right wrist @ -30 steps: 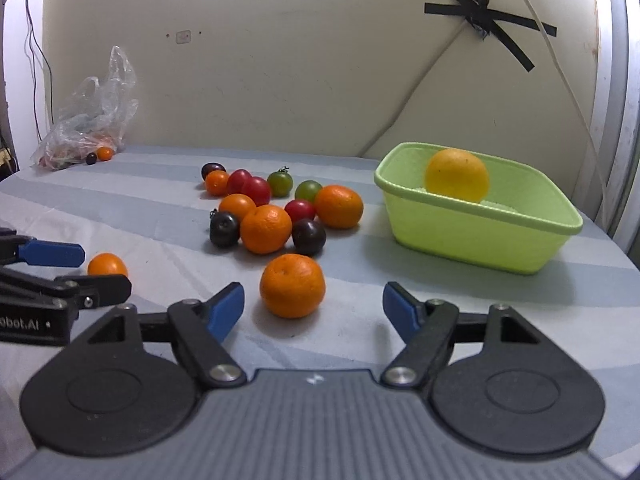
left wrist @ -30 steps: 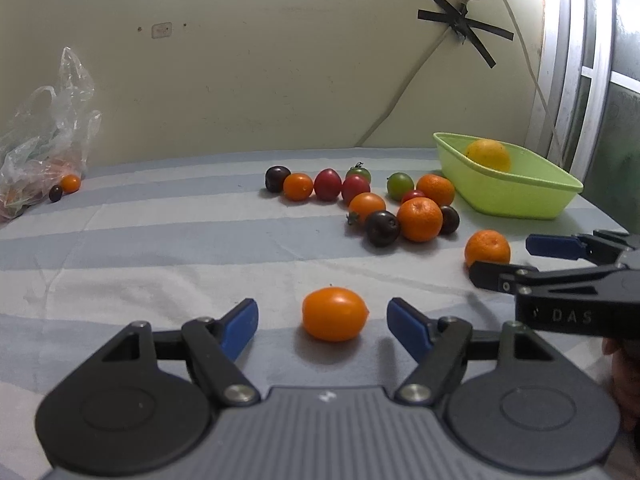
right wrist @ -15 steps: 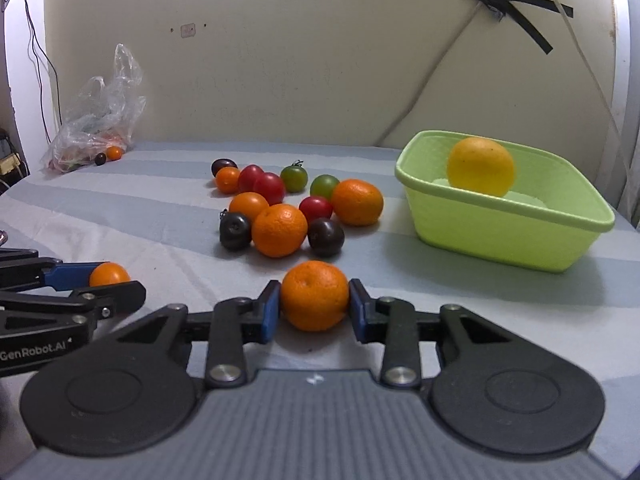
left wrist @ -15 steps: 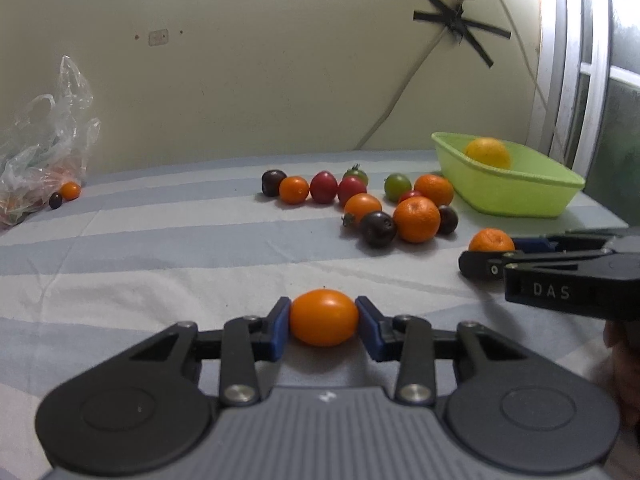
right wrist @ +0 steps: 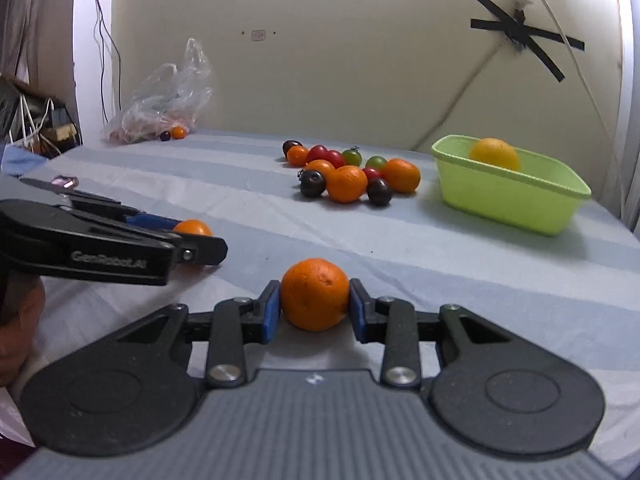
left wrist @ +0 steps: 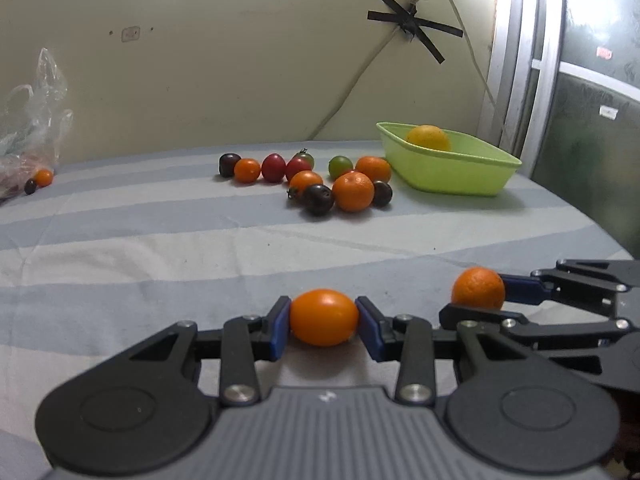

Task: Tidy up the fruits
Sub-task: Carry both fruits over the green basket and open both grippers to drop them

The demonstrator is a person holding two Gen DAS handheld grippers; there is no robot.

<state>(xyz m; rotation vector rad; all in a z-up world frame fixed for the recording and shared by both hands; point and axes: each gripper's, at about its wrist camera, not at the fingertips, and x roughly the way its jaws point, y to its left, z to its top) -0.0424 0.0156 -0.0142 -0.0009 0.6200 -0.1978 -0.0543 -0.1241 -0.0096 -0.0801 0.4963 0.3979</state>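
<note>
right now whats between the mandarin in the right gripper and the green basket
Only bare striped cloth, seen in the right wrist view, between the mandarin and basket; the fruit cluster sits left.

Left wrist view: low over the striped cloth (left wrist: pixel 160 264), close behind the left gripper (left wrist: pixel 323 322), facing the back wall. Right wrist view: likewise low and close behind the right gripper (right wrist: pixel 314 312), facing the same wall. Shared by both: fruit pile (left wrist: pixel 320 184) (right wrist: pixel 348 176), green basket (left wrist: pixel 460 172) (right wrist: pixel 508 196), plastic bag (left wrist: pixel 32 136) (right wrist: pixel 168 100), and each other's gripper.
</note>
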